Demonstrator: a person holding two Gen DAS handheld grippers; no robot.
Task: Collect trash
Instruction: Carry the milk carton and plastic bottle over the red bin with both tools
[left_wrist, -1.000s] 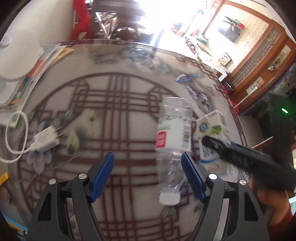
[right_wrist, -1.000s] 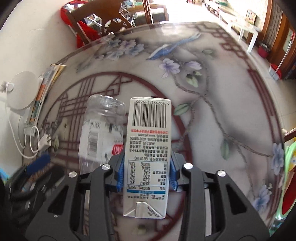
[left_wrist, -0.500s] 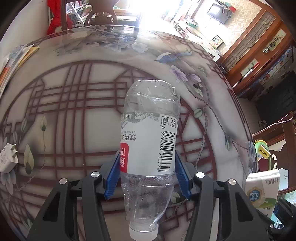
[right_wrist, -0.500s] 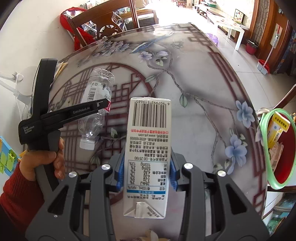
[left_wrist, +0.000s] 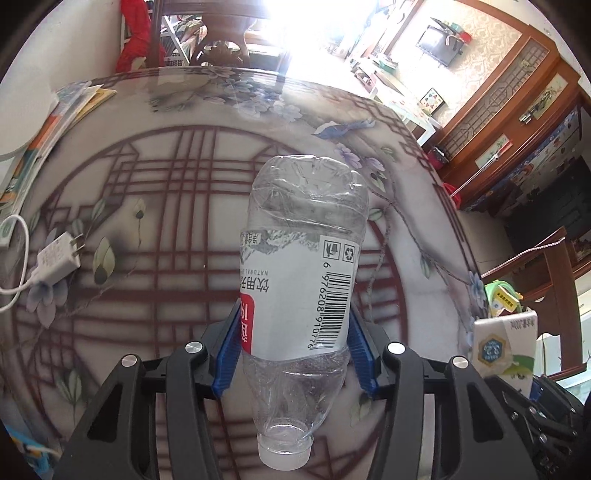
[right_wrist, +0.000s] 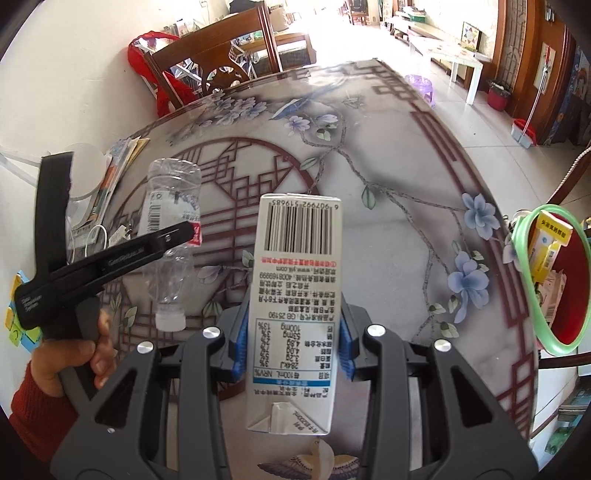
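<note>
My left gripper (left_wrist: 293, 347) is shut on a crumpled clear plastic bottle (left_wrist: 303, 266) with a white and red label, held cap toward the camera above the table. The same plastic bottle (right_wrist: 171, 229) and the left gripper (right_wrist: 184, 230) show at the left of the right wrist view, held by a hand in a red sleeve. My right gripper (right_wrist: 291, 339) is shut on a white milk carton (right_wrist: 295, 295), barcode end away from the camera. The milk carton (left_wrist: 506, 350) also shows at the lower right of the left wrist view. A red bin with a green rim (right_wrist: 532, 295) holding several boxes stands past the table's right edge.
The round glass-topped table (left_wrist: 166, 206) has a floral and lattice pattern. A white charger with cable (left_wrist: 55, 262) and a stack of booklets (left_wrist: 48, 122) lie at its left. A wooden chair (right_wrist: 221, 59) with a red garment stands behind the table. A purple stool (right_wrist: 419, 83) sits on the floor beyond.
The left gripper has closed on the bottle and lifted it off the table. The right gripper, still holding the carton, has risen and pulled back, bringing the bin into view.
</note>
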